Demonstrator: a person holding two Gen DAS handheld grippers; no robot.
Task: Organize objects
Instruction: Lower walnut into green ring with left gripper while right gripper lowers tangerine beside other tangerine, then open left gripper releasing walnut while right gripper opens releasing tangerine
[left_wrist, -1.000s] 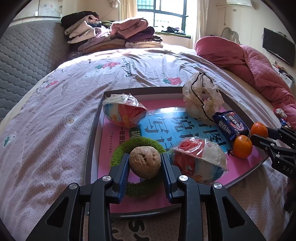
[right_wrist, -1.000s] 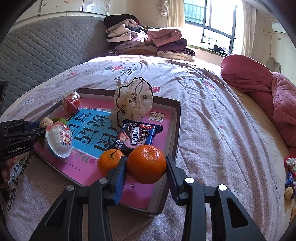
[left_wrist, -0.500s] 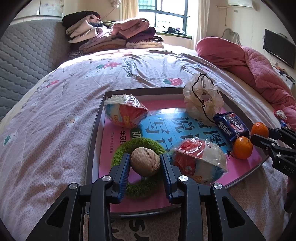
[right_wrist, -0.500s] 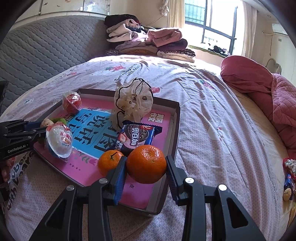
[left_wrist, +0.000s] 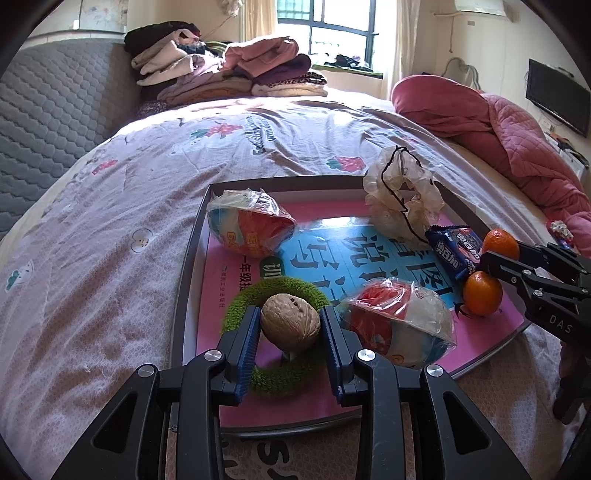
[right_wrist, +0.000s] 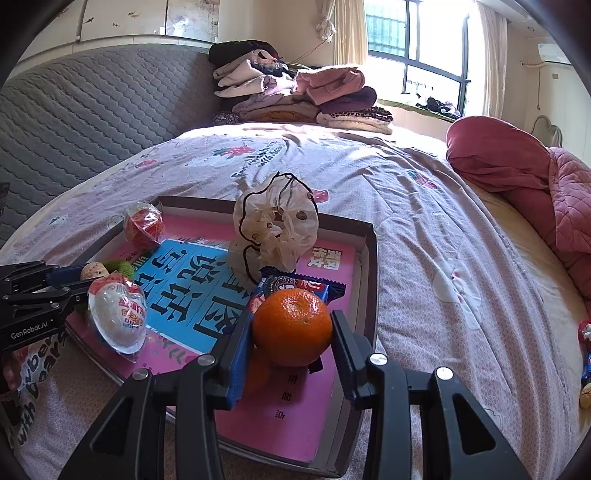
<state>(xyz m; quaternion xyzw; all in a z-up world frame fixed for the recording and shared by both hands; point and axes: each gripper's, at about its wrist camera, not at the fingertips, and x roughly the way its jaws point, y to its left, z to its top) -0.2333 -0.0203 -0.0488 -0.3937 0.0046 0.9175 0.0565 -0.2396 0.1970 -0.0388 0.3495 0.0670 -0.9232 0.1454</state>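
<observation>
My left gripper (left_wrist: 290, 332) is shut on a tan walnut (left_wrist: 290, 325), held just above a green fuzzy ring (left_wrist: 240, 310) at the near left of the pink-lined tray (left_wrist: 188, 266). My right gripper (right_wrist: 291, 339) is shut on an orange (right_wrist: 291, 326) over the tray's near right corner (right_wrist: 369, 280). A second orange (left_wrist: 482, 293) lies on the tray under it, mostly hidden in the right wrist view. On the tray also lie two wrapped toy eggs (left_wrist: 249, 229) (left_wrist: 400, 326), a blue cookie packet (left_wrist: 456, 251) and a crumpled plastic bag (left_wrist: 402, 195).
The tray rests on a bed with a pale printed sheet (left_wrist: 110, 221). Folded clothes (left_wrist: 229, 74) are piled at the far end, a pink quilt (left_wrist: 498, 133) lies at the right, and a grey padded headboard (right_wrist: 74, 122) stands at the left. Small items (right_wrist: 585, 347) sit by the bed's right edge.
In the right wrist view the tray's contents have slid slightly right and down, and the second orange is now mostly hidden behind the fingers. The left gripper and walnut have not moved.
</observation>
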